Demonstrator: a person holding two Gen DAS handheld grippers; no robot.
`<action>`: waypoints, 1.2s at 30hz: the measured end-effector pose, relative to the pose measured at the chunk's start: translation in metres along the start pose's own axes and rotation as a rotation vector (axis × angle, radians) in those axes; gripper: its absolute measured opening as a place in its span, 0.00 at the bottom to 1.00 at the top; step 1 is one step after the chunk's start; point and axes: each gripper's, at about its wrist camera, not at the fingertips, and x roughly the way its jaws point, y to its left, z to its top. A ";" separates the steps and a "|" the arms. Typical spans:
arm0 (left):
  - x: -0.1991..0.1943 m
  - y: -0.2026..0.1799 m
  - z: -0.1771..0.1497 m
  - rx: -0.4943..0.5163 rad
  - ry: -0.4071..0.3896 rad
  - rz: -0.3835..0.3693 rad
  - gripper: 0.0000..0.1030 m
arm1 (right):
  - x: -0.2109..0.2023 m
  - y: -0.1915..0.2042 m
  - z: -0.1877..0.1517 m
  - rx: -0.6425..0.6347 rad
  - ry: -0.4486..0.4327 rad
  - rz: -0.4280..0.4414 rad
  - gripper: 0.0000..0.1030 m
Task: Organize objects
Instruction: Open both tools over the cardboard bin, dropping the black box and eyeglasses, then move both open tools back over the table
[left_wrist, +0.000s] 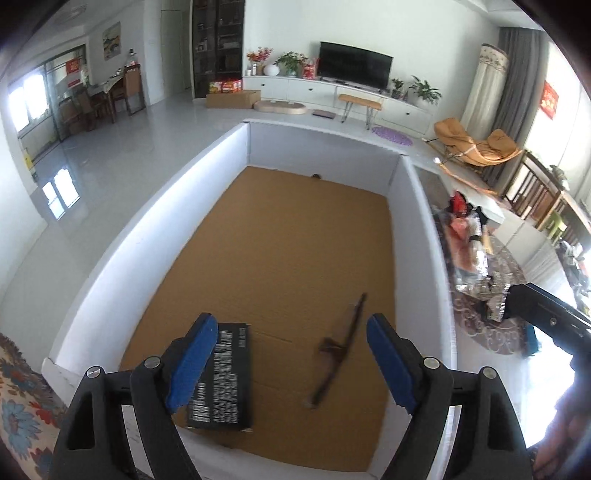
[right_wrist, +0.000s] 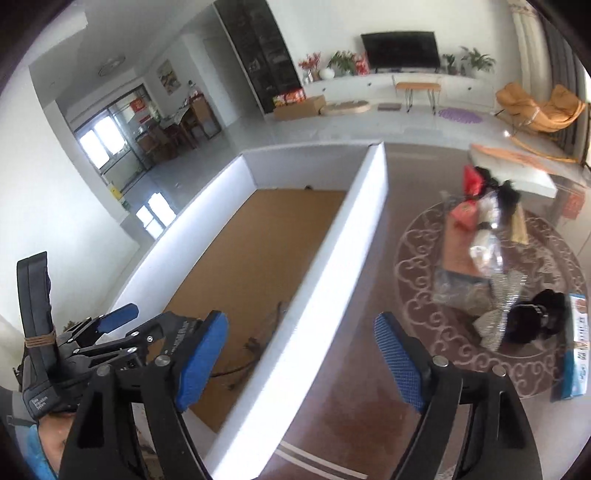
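A large white box (left_wrist: 155, 236) with a brown cardboard floor (left_wrist: 280, 251) lies below me. In it lie a black printed carton (left_wrist: 221, 376) near the front and a dark brown stick-like object (left_wrist: 338, 347), blurred. My left gripper (left_wrist: 291, 362) is open and empty above them. My right gripper (right_wrist: 301, 362) is open and empty over the box's right wall (right_wrist: 325, 280). A pile of mixed items (right_wrist: 491, 266), packets, a silver bow and black things, lies on a round patterned rug (right_wrist: 458, 350) to the right. The left gripper also shows in the right wrist view (right_wrist: 122, 332).
A blue-edged flat pack (right_wrist: 576, 347) lies at the rug's right. A white low table (right_wrist: 517, 173), an orange rocking chair (right_wrist: 539, 107), a TV cabinet (right_wrist: 388, 85) and a dining area (right_wrist: 173, 125) stand farther off. A floral cloth (left_wrist: 18, 402) is at the left.
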 end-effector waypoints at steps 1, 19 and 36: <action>-0.004 -0.014 -0.001 0.023 -0.010 -0.038 0.80 | -0.014 -0.014 -0.005 0.009 -0.038 -0.037 0.87; 0.039 -0.239 -0.083 0.360 0.153 -0.374 0.91 | -0.044 -0.221 -0.126 0.333 0.061 -0.564 0.95; 0.109 -0.247 -0.090 0.408 0.152 -0.211 0.91 | -0.040 -0.221 -0.140 0.349 0.045 -0.644 1.00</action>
